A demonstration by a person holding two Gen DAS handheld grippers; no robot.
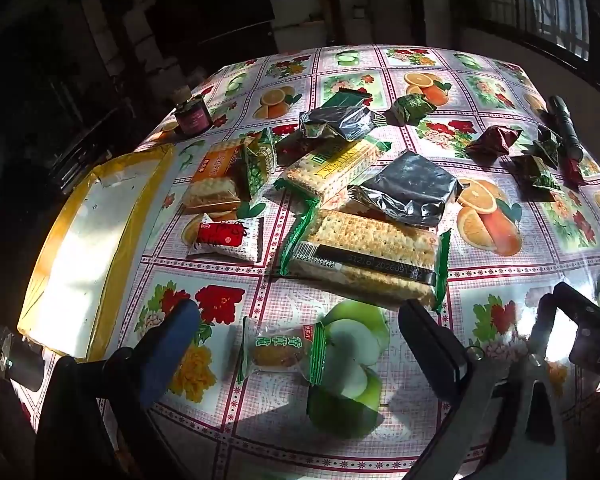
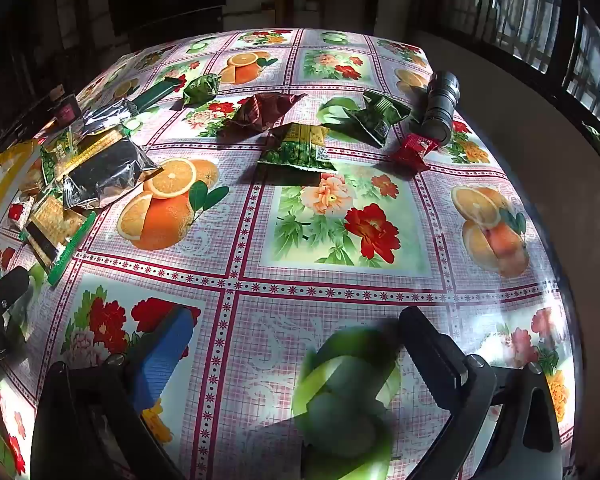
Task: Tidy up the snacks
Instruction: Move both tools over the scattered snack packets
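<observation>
We see the bench (image 1: 380,452) under a fruit-and-flower oilcloth, sunlit. The yellow-edged white box (image 1: 80,248) lies at its left border; we take the long cracker pack with the barcode (image 1: 364,256) as our landmark. The box lies well to its left. Just behind it, a silver foil pouch (image 1: 408,192) rests against its far edge, and a yellow-labelled cracker pack (image 1: 336,168) lies behind that. To its left sits a red-and-white snack packet (image 1: 228,236); nearer us, a small green-trimmed cake packet (image 1: 280,348) lies apart from it. Far right stands a black flashlight (image 2: 440,104), with a green pea bag (image 2: 300,148) between. The left gripper (image 1: 296,344) hangs over the cake packet with its jaws spread wide, touching nothing. The right gripper (image 2: 296,344) is likewise spread wide over bare oilcloth.
</observation>
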